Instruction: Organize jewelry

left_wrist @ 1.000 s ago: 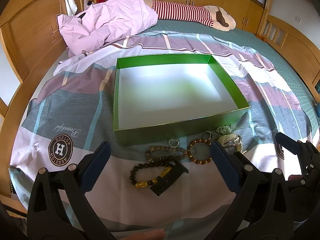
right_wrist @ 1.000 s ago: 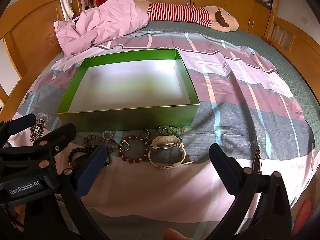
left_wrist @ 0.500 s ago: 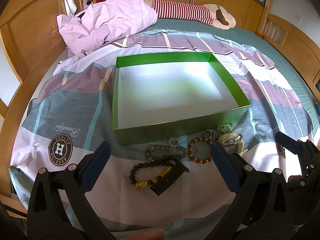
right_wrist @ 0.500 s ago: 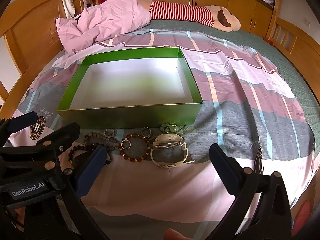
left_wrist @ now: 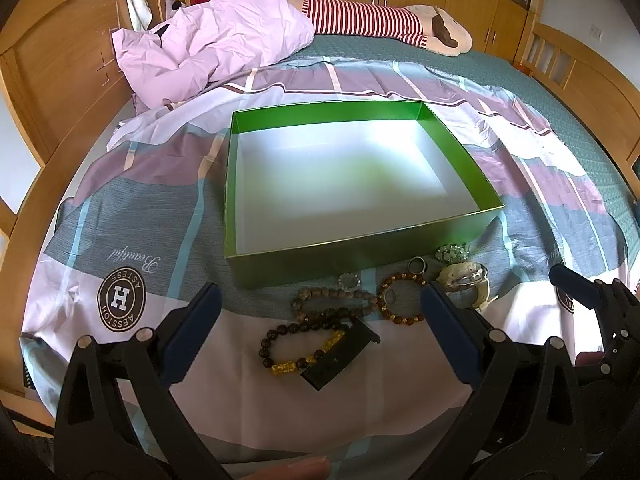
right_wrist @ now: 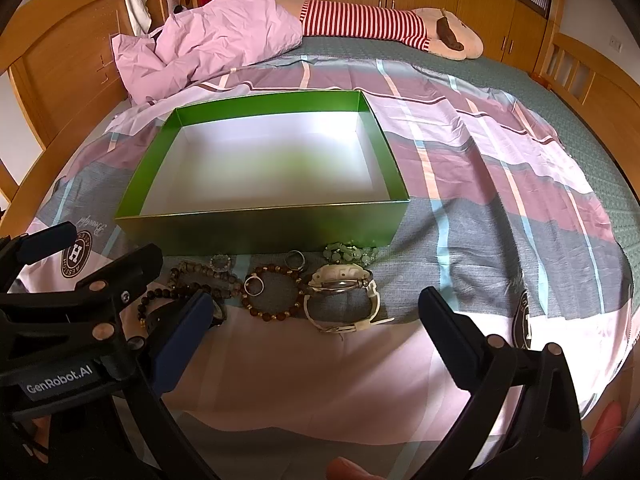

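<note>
Nothing has really moved since a second ago, the view just drifts a bit. Left gripper [left_wrist: 318, 326] and right gripper [right_wrist: 316, 326] both gape wide, empty. The jewelry [right_wrist: 276, 286] sits just near of the green box [right_wrist: 260, 224], its left end hidden behind the left gripper.

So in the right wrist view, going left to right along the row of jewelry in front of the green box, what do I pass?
Dark wooden bead strand → amber bead bracelet → white watch. The small rings and the green bead piece lie farther back by the green box, so I left them out.
</note>
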A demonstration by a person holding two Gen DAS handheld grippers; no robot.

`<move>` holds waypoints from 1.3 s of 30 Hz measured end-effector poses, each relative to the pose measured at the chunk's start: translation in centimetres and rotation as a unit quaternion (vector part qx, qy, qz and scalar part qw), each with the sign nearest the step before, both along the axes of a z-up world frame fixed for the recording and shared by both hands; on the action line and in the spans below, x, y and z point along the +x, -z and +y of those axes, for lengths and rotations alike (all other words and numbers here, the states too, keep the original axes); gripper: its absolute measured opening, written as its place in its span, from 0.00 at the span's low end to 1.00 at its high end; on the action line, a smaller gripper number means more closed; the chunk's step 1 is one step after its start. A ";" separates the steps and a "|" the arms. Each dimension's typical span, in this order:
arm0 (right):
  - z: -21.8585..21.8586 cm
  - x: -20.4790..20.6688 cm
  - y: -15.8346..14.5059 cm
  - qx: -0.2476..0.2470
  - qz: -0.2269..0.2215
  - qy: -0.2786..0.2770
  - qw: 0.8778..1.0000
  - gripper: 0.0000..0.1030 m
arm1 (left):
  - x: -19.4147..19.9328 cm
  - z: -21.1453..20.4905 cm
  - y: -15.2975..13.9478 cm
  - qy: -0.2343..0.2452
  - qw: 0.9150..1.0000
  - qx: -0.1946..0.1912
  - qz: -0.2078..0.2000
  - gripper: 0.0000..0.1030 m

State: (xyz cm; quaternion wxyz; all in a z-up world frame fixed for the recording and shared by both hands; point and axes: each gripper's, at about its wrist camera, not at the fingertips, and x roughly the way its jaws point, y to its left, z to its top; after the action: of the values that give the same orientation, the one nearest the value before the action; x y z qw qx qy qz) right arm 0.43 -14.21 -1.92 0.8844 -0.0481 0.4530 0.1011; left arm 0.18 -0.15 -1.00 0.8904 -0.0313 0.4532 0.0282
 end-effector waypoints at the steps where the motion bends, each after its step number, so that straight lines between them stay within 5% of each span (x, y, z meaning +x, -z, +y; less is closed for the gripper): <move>1: 0.0 0.0 0.0 -0.001 0.000 0.000 1.000 0.98 | 0.0 0.0 0.0 0.000 1.000 0.000 0.000 0.96; 39: 0.0 -0.2 0.5 -0.004 0.006 -0.003 1.000 0.98 | -0.1 -0.1 0.4 0.001 1.000 0.007 0.007 0.96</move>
State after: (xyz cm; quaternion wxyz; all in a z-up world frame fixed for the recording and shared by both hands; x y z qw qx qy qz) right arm 0.26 -14.21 -2.38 0.8812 -0.0526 0.4586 0.1021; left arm 0.12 -0.21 -1.37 0.8873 -0.0238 0.4595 0.0305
